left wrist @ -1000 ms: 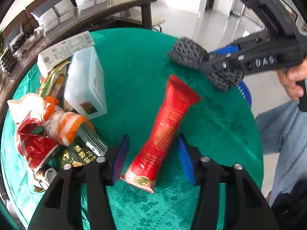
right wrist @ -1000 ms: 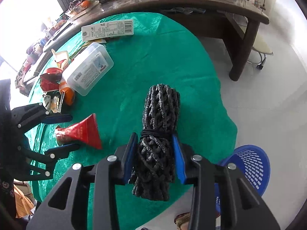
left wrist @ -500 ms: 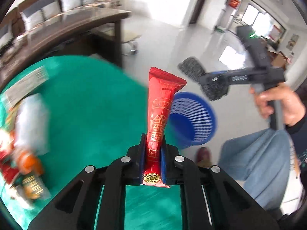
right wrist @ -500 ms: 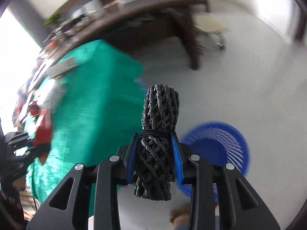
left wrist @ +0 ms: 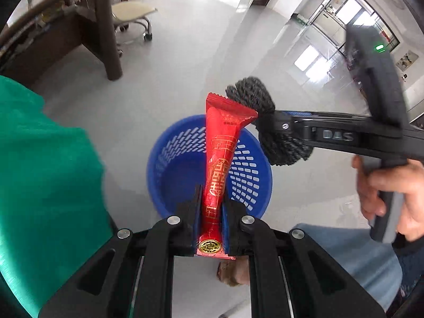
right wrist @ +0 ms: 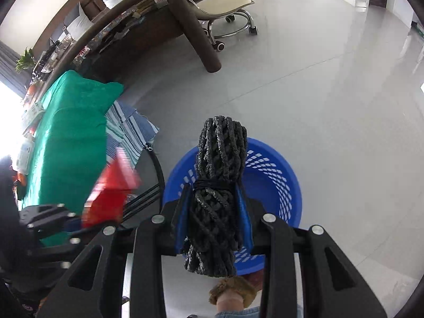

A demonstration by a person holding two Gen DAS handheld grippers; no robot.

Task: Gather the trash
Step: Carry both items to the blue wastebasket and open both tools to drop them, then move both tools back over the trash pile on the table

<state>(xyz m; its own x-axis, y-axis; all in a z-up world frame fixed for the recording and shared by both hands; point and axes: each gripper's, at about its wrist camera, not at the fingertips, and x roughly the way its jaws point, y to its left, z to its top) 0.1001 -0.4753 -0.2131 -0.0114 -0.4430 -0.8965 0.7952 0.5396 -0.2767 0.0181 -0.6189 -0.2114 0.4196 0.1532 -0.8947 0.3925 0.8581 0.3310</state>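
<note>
My left gripper is shut on a long red foil wrapper and holds it upright over a blue slotted basket that stands on the floor. My right gripper is shut on a bundle of dark braided rope and holds it above the same basket. In the left wrist view the right gripper with the rope hangs just right of the wrapper's top. In the right wrist view the red wrapper is blurred at the left.
The green-clothed table is at the left, with more trash on it. A wooden desk leg and a wheeled stool stand farther off on the grey floor. The person's foot is beside the basket.
The left gripper shut on the red wrapper and lifted it off the table. Both grippers swung right, away from the table, and now hang over the blue basket.
</note>
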